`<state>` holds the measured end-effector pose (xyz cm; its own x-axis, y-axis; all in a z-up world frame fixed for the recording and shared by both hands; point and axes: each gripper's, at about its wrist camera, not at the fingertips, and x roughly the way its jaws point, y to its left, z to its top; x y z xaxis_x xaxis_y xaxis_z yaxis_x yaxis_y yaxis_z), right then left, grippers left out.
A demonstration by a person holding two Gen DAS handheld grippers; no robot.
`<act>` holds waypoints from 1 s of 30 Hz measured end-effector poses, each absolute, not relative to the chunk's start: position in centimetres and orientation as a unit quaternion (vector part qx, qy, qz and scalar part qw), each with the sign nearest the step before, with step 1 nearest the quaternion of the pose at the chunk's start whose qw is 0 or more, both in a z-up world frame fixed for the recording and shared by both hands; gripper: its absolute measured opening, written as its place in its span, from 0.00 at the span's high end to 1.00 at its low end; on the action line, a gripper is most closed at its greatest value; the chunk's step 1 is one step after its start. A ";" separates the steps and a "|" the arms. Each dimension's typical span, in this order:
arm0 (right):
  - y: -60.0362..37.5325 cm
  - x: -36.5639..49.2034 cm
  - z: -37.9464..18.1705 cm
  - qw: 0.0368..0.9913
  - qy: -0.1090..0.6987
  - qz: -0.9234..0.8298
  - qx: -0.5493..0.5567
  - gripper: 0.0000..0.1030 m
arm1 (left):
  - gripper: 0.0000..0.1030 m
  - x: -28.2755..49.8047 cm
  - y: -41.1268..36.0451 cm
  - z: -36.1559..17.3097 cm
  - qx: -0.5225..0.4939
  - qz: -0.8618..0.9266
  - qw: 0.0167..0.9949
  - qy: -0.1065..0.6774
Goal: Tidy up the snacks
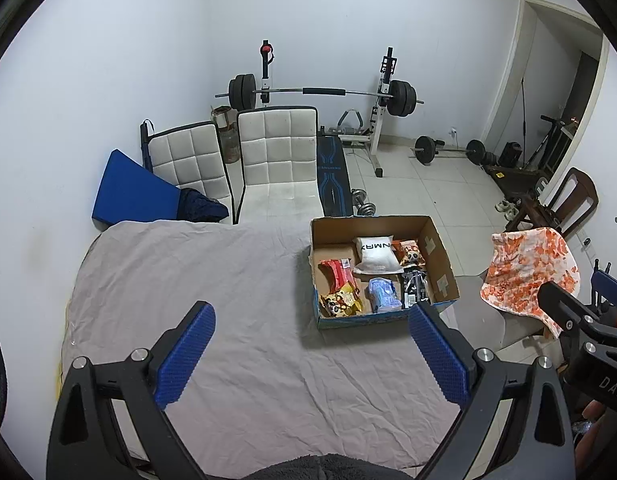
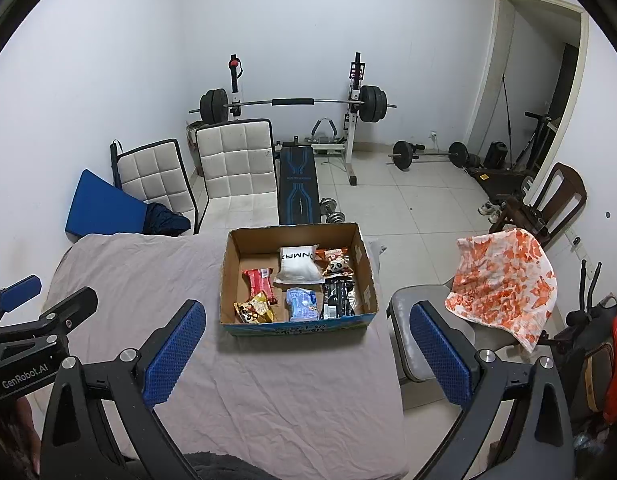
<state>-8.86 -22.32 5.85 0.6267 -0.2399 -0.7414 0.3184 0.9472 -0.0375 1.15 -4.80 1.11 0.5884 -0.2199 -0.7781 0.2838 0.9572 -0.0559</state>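
An open cardboard box (image 1: 444,264) (image 2: 232,276) rests on the grey-clothed table (image 1: 228,288) (image 2: 148,272), near its far right corner. Inside lie several snack packets: a white pouch (image 1: 377,254) (image 2: 299,264), a red pack (image 1: 339,274) (image 2: 260,280), a yellow pack (image 1: 340,300) (image 2: 254,307), a pale blue pack (image 1: 383,295) (image 2: 302,303), a black pack (image 1: 415,287) (image 2: 338,298) and an orange panda pack (image 1: 410,251) (image 2: 335,262). My left gripper (image 1: 310,354) hovers open and empty over the cloth, short of the box. My right gripper (image 2: 306,354) is open too, empty, just before the box's near wall.
Two white padded chairs (image 1: 276,148) (image 2: 236,160) stand behind the table. A grey seat with an orange-patterned cloth (image 1: 528,268) (image 2: 504,276) sits right of the table. A barbell rack (image 1: 320,92), weight bench and loose weights fill the tiled floor beyond.
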 end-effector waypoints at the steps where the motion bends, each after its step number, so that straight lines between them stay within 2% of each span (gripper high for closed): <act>1: -22.2 -9.0 5.9 0.900 0.403 -0.155 0.050 0.00 | 0.04 1.2 -4.7 1.1 0.037 -0.141 0.891 0.431; 30: -21.6 -8.2 4.9 0.897 0.407 -0.159 0.062 0.00 | 0.04 1.5 -4.2 0.8 0.045 -0.138 0.889 0.435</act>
